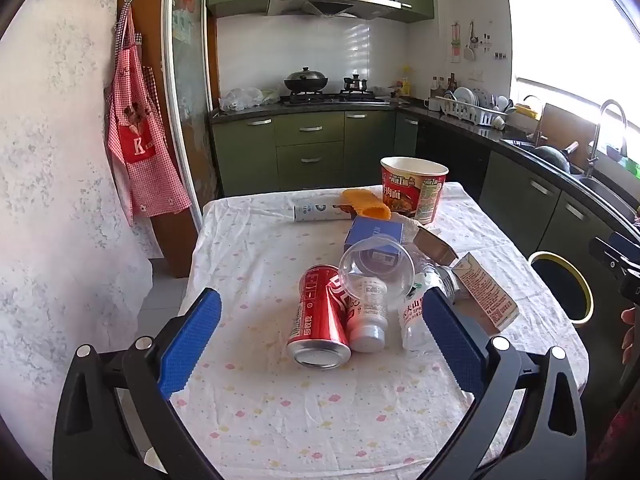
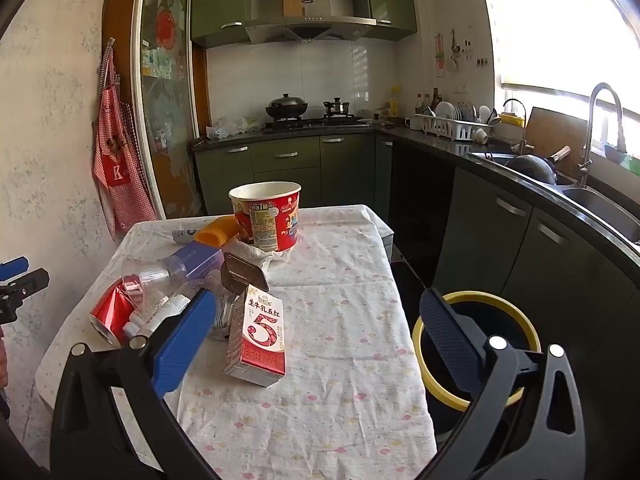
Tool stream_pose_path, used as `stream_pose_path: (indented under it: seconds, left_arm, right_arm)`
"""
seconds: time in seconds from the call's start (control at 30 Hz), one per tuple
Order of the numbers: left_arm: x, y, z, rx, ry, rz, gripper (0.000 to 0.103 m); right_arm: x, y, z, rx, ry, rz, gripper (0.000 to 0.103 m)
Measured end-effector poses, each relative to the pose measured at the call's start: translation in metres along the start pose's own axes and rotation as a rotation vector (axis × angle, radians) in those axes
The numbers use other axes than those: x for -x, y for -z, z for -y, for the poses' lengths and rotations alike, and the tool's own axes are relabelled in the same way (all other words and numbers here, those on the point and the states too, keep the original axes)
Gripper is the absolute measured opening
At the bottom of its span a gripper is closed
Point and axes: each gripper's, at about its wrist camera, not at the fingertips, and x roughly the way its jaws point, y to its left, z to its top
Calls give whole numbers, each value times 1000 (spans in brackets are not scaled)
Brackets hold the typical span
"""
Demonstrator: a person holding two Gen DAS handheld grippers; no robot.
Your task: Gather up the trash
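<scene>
Trash lies heaped on a cloth-covered table (image 1: 280,400). A red can (image 1: 318,316) lies on its side beside a small white bottle (image 1: 368,312), a clear plastic cup (image 1: 376,266), a clear water bottle (image 1: 416,316) and a milk carton (image 1: 486,292). My left gripper (image 1: 320,344) is open, hovering above and in front of the can, holding nothing. In the right wrist view the milk carton (image 2: 258,338) sits just right of my left finger. My right gripper (image 2: 316,336) is open and holds nothing. A yellow-rimmed bin (image 2: 476,344) stands right of the table.
A red instant-noodle cup (image 2: 266,216) stands at the far end of the table, near an orange item (image 2: 218,230), a blue box (image 2: 198,258) and a lying tube (image 1: 320,212). Dark green kitchen cabinets and a sink counter (image 2: 560,200) run along the right.
</scene>
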Motion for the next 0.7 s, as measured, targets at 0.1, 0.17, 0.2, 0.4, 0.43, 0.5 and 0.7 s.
stream_pose_path:
  seconds: [0.1,0.17,0.2,0.4,0.43,0.5,0.7]
  left_arm:
    - [0,0,0,1,3,0,99]
    - [0,0,0,-1,3,0,99]
    - [0,-1,-1,-2,3,0,99]
    - [2,-7,-6,-4,5,1,99]
    - [1,-5,-3,-8,0,3,99]
    - [1,-5,-3,-8,1,3,99]
    - [0,-5,1,-18,1,3,99]
  right_arm:
    - [0,0,1,-2,2,2,97]
    - [-2,0,0,5,1,-3,97]
    - [-2,0,0,5,1,-2,97]
    - [-2,0,1,3,-1,-3,97]
    - [-2,0,1,3,0,-2,97]
    - [-2,1,1,4,-1,-5,97]
    - [-1,1,1,3,-3,-5,97]
